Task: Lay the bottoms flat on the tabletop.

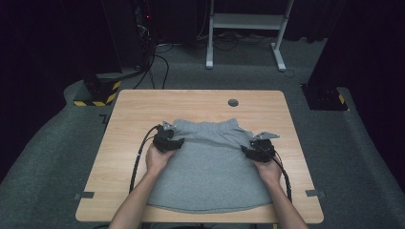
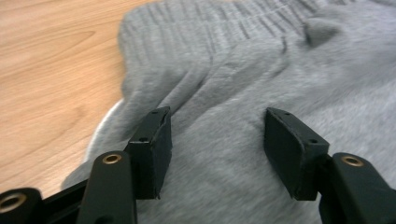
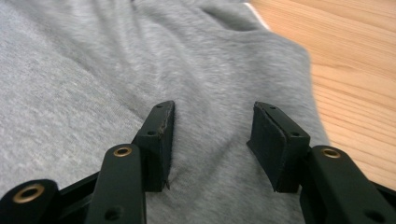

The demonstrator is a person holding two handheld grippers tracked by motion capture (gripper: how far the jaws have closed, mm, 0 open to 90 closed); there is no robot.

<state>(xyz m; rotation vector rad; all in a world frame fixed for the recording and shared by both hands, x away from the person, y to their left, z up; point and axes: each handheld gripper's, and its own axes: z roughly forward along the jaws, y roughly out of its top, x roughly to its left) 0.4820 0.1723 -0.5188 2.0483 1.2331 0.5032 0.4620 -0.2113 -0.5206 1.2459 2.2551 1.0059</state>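
Note:
A grey fleece garment with a ribbed elastic waistband lies flat on the wooden table, waistband at the far side. My left gripper rests over its upper left corner, jaws apart. In the left gripper view, the left gripper is open above the grey cloth just below the waistband, nothing pinched. My right gripper sits over the upper right side. In the right gripper view, the right gripper stands open over the cloth near its edge.
A round cable hole sits at the table's far middle. Tape marks flank the near corners. Bare wood lies left of the garment and bare wood right of it. A white desk frame stands behind.

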